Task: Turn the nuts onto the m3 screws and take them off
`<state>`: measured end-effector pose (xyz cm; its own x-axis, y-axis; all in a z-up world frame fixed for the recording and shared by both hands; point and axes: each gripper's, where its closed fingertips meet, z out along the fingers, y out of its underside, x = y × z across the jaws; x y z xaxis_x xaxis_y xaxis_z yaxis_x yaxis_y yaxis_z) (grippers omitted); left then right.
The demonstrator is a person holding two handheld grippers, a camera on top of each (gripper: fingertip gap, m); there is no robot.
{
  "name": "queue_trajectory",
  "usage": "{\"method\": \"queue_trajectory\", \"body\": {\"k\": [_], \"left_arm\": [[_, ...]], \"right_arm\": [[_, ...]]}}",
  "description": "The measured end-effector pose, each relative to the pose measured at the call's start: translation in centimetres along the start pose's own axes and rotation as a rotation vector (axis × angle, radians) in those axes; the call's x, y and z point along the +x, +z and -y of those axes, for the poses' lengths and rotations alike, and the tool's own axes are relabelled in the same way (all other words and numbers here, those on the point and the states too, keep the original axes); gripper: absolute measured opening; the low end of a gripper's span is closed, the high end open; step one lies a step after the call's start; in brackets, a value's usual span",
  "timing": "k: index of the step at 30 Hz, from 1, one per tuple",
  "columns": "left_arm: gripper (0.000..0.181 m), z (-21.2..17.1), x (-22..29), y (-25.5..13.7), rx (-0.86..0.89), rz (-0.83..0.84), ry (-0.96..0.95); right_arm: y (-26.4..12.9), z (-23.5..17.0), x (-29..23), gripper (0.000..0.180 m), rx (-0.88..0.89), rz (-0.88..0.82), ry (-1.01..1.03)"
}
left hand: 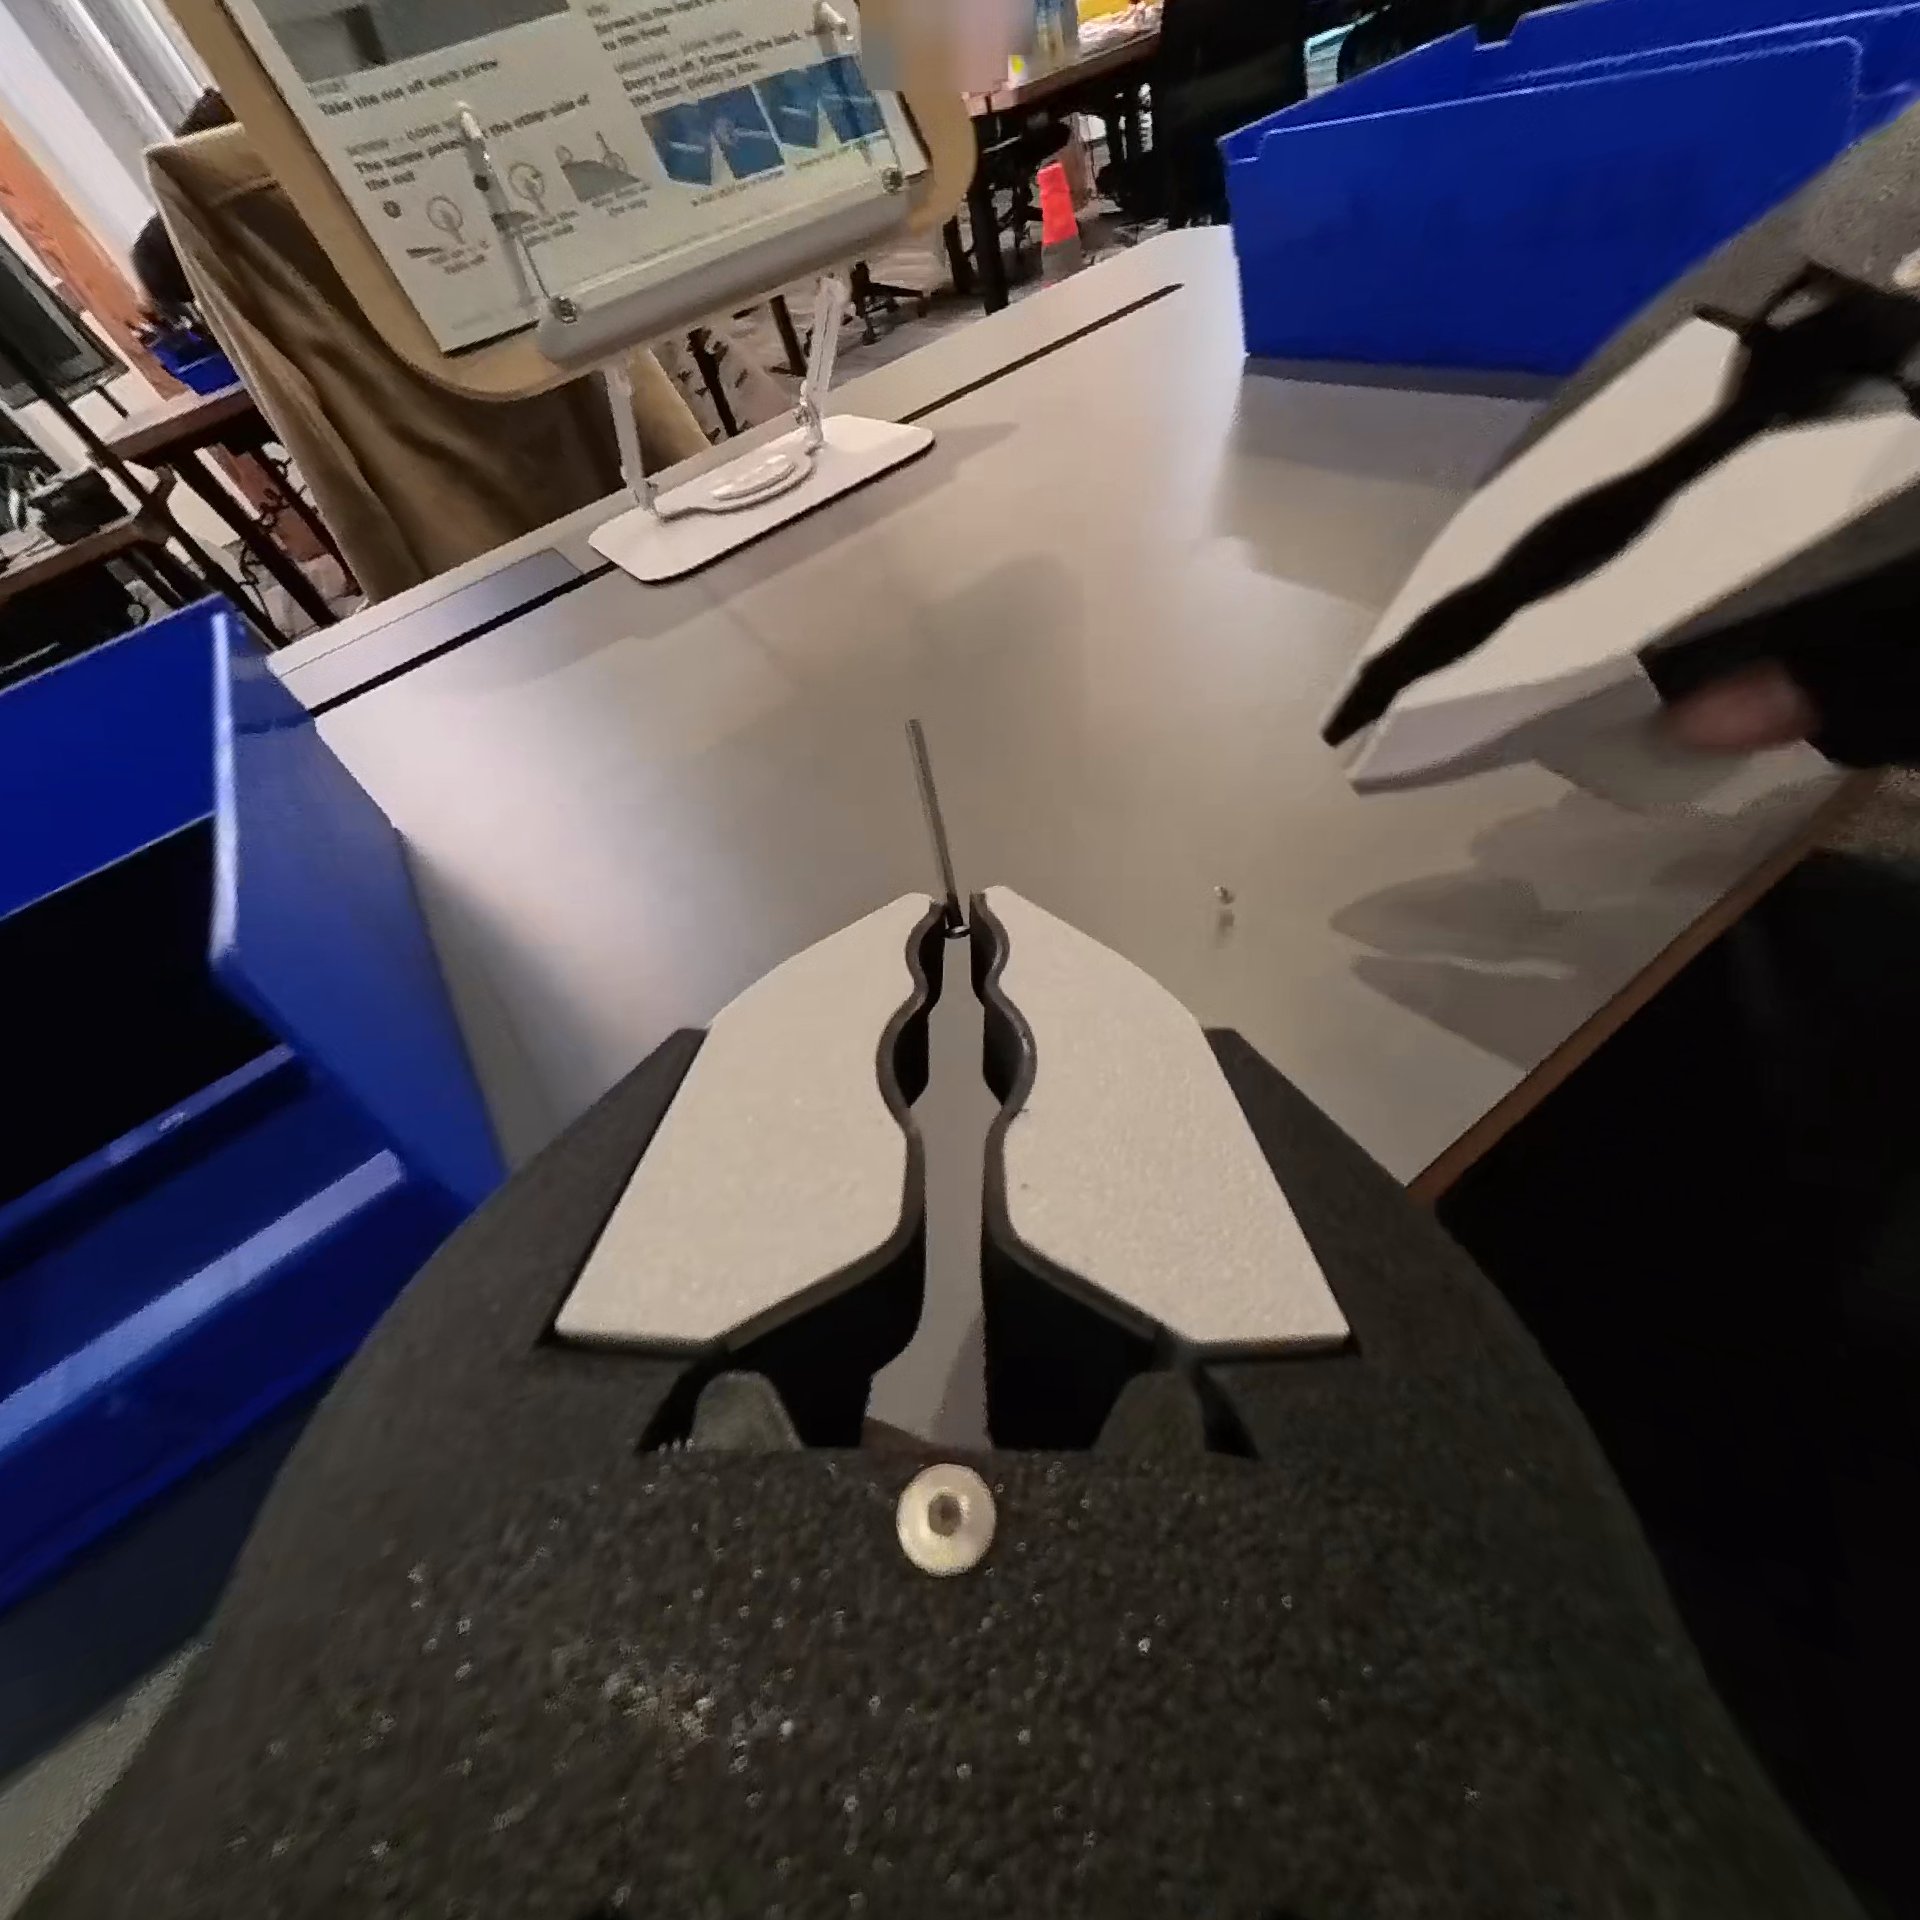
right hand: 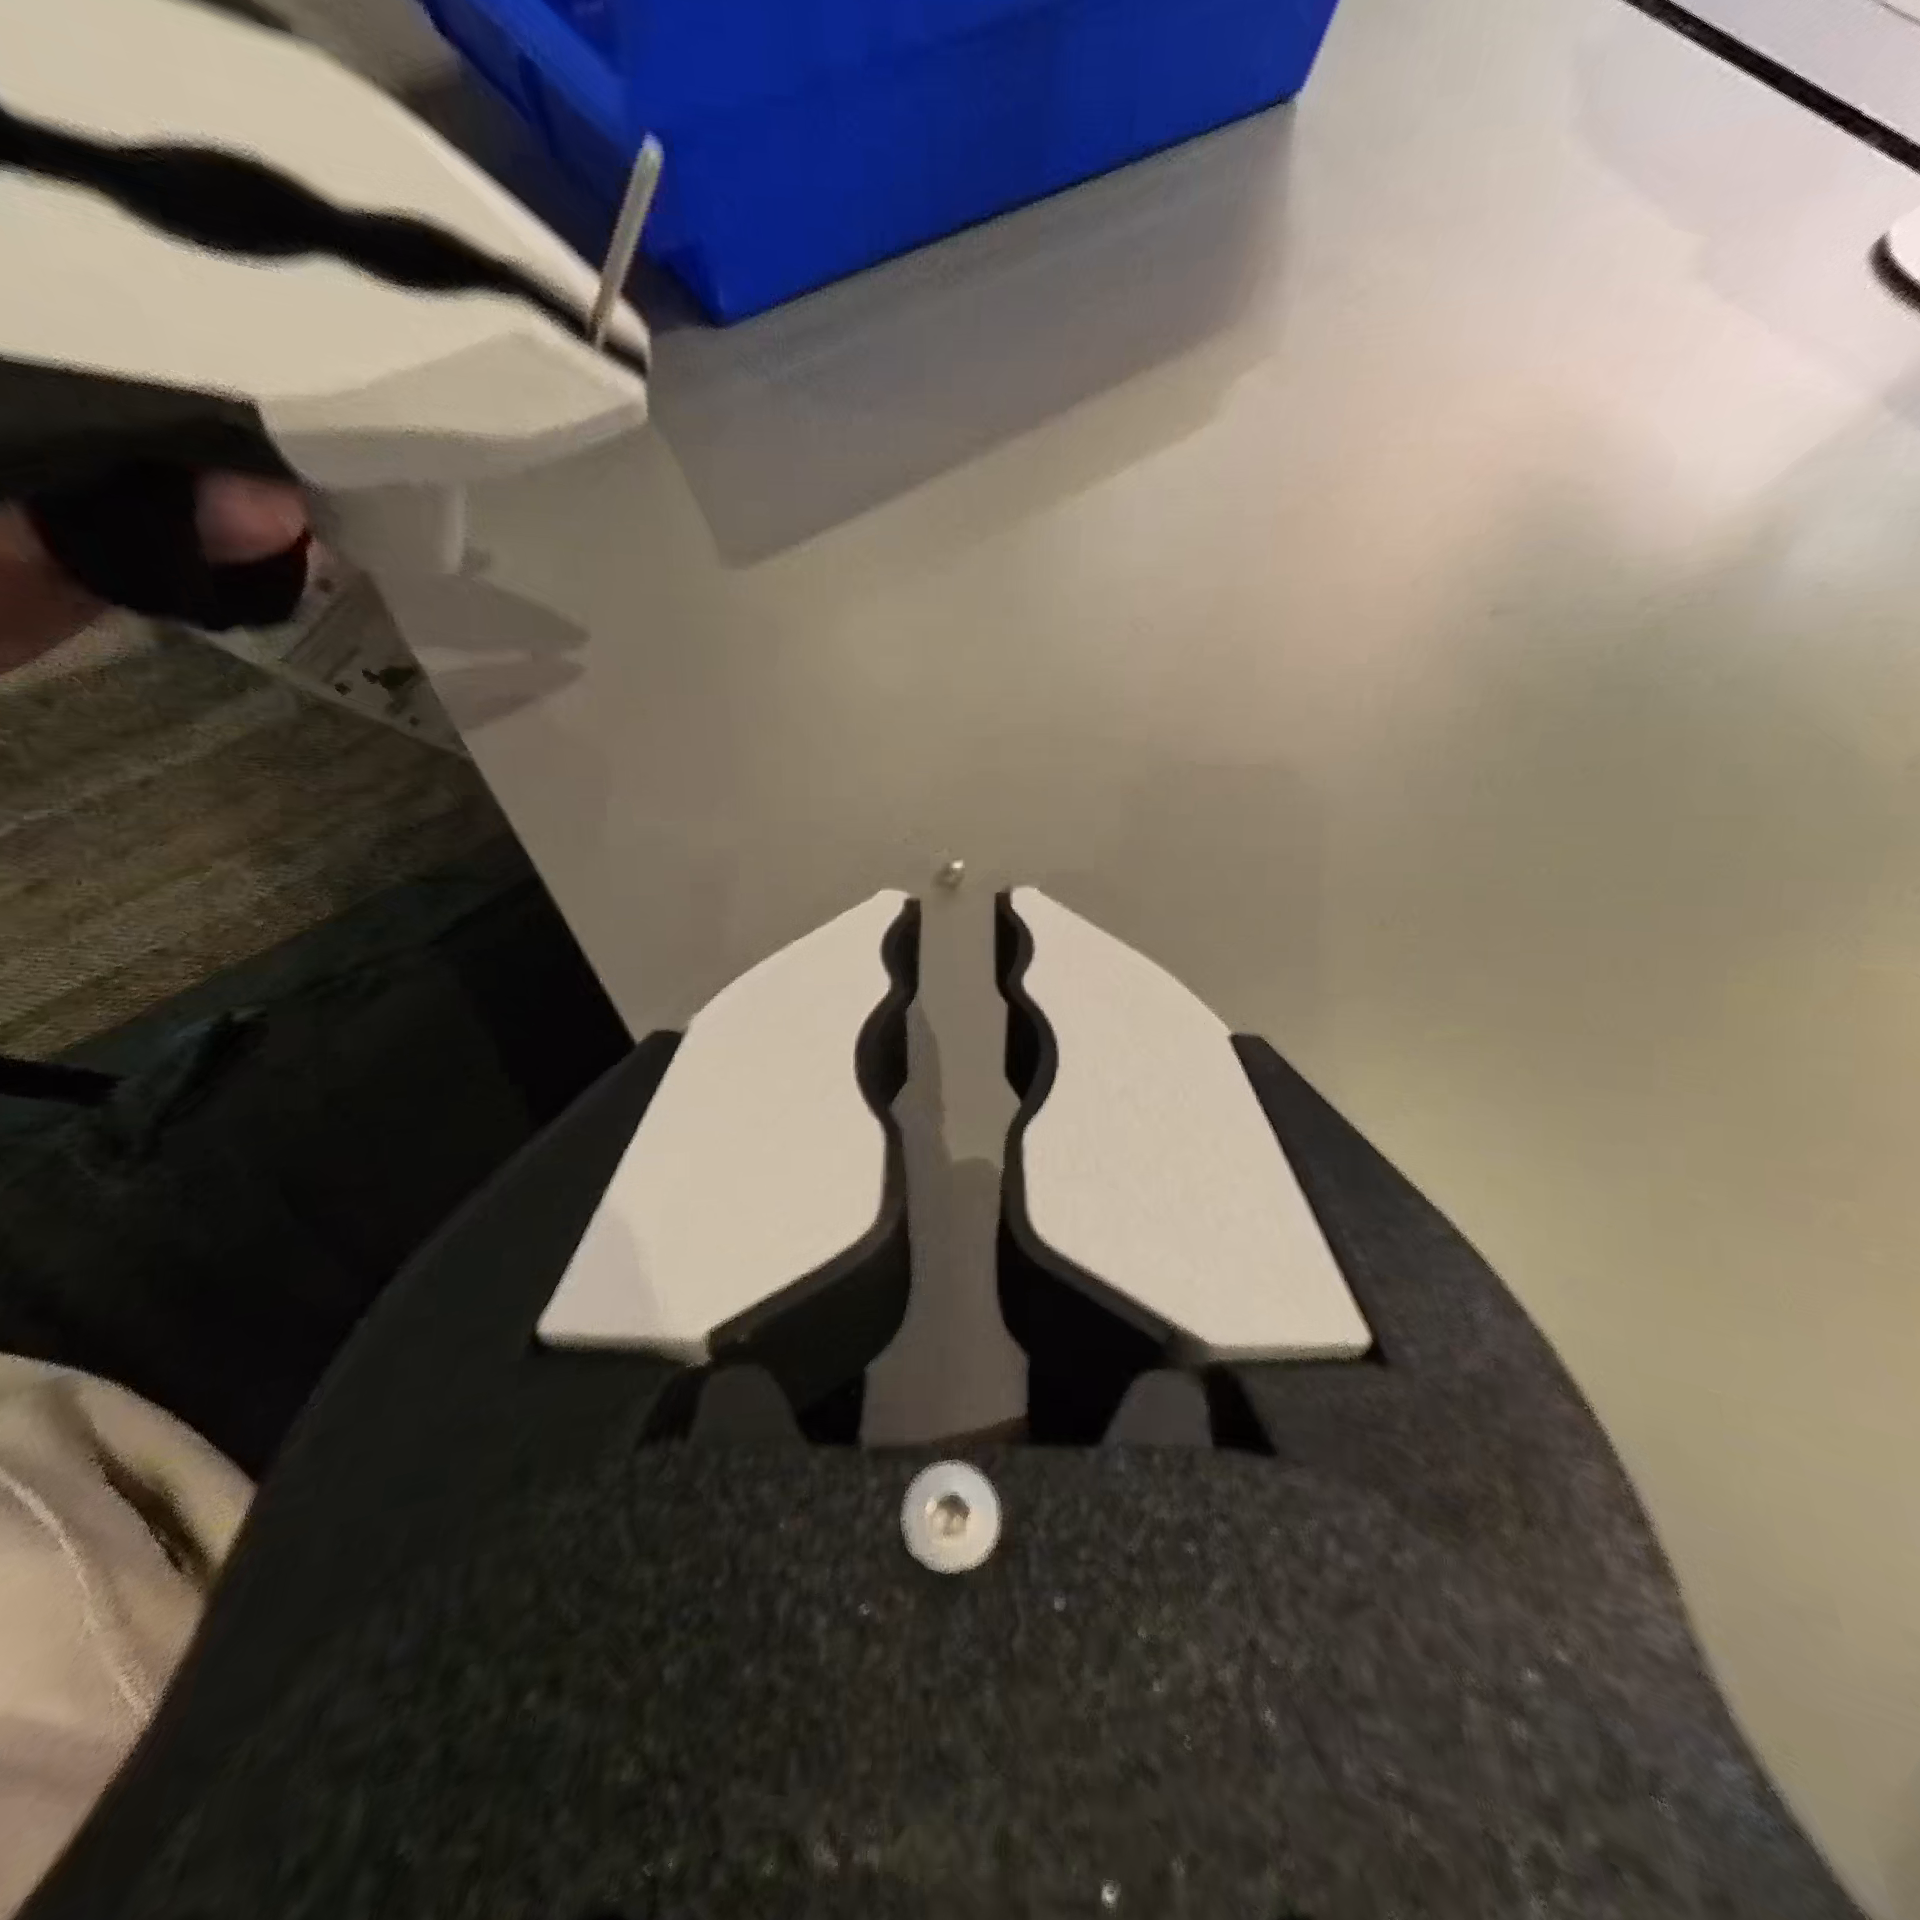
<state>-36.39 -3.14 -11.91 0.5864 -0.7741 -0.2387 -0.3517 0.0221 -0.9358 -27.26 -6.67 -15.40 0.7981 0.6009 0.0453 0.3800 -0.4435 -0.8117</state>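
Observation:
My left gripper [left hand: 958, 906] is shut on the head end of a thin m3 screw [left hand: 930, 810], whose shaft sticks up and forward from the fingertips. The same screw [right hand: 623, 241] and left gripper [right hand: 613, 327] show at the upper left of the right wrist view. A small silver nut [left hand: 1224, 896] lies on the grey table [left hand: 1091, 623], to the right of the left gripper. In the right wrist view the nut [right hand: 949, 869] lies just ahead of my right gripper [right hand: 956, 902], which is slightly open and empty. The right gripper [left hand: 1351, 727] also shows at the right of the left wrist view.
A blue bin [left hand: 208, 987] stands at the left and another blue bin [left hand: 1507, 229] at the back right. An instruction card on a white stand [left hand: 758, 499] stands at the back. The table's front edge [left hand: 1621, 997] runs close on the right. A hand [right hand: 249, 520] holds the left gripper.

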Motion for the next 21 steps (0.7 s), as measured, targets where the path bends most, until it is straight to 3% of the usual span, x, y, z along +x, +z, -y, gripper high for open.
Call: {"method": "queue_trajectory", "body": {"k": [7,13,21], "left_arm": [[0.004,1.3,-1.2,-0.9,0.108,0.082,-0.141],[0.004,1.0,-0.8,-0.9,0.108,0.069,-0.137],[0.004,0.9,-0.7,-1.5,0.114,0.069,-0.113]], "right_arm": [[-0.9,-1.8,0.7,0.025,-0.028,-0.102,0.036],[1.0,-2.3,1.6,0.040,-0.133,-0.058,0.017],[2.5,-2.1,1.6,0.032,-0.271,0.046,-0.113]]}}
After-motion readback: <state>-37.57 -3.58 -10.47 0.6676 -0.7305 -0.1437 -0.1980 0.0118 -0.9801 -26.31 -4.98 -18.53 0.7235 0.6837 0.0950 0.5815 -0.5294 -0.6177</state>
